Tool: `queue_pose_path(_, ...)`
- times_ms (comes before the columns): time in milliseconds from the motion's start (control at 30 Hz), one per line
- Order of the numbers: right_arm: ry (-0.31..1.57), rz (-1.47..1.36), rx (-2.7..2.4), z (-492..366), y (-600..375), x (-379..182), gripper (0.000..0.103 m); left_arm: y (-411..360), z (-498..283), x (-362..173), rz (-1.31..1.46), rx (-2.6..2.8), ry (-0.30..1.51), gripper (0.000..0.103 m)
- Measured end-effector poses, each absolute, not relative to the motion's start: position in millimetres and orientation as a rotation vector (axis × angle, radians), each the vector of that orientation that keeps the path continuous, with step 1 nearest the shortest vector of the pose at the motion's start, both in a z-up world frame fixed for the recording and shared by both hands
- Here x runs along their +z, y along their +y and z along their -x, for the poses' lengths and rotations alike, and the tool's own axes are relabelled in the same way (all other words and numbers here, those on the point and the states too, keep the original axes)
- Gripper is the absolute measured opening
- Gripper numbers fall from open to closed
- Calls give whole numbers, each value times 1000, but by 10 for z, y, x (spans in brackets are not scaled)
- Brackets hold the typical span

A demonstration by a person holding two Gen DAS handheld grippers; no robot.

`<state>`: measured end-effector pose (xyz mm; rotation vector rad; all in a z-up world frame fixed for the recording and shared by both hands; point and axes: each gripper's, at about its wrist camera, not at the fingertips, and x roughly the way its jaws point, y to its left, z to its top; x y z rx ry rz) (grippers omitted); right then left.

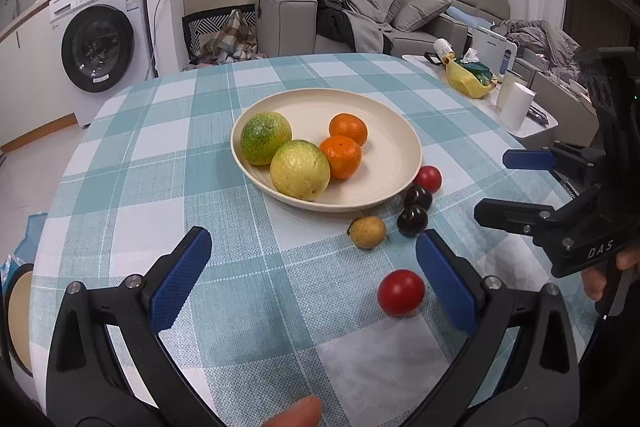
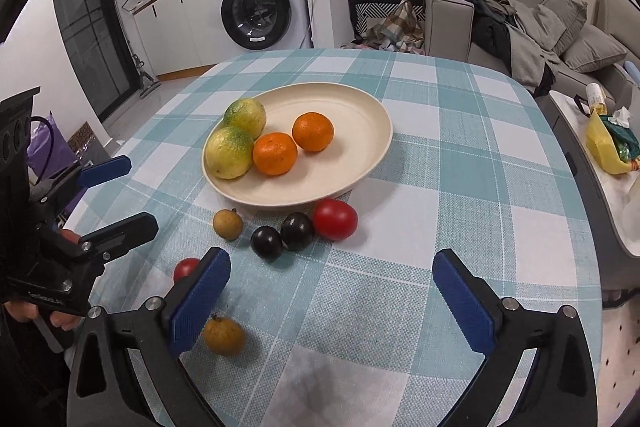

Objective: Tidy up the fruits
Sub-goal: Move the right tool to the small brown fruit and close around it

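We've got both grippers wide apart and empty: the left gripper point(image 1: 312, 275) beside a red tomato point(image 1: 401, 292), the right gripper point(image 2: 332, 303) by a brown longan point(image 2: 223, 336). Further out, two dark plums point(image 2: 297, 230) sit loose; beyond, the plate point(image 2: 360, 115) holds oranges point(image 2: 313, 131).

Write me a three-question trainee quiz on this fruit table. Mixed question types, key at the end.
1. True or false: the plate holds four fruits.
2. How many dark round fruits lie on the checked cloth? A one, B two, C three.
3. Fill in: the left tongs and the right tongs both stand ____, gripping nothing.
Key: 1 true; 2 B; 3 open.
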<state>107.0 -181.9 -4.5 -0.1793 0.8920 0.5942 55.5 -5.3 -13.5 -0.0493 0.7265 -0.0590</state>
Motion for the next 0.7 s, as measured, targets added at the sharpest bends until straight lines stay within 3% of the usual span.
queue_pose_path(700, 997, 298, 773, -858, -1655, -225, 103, -53, -599, -218, 1, -91, 779, 102)
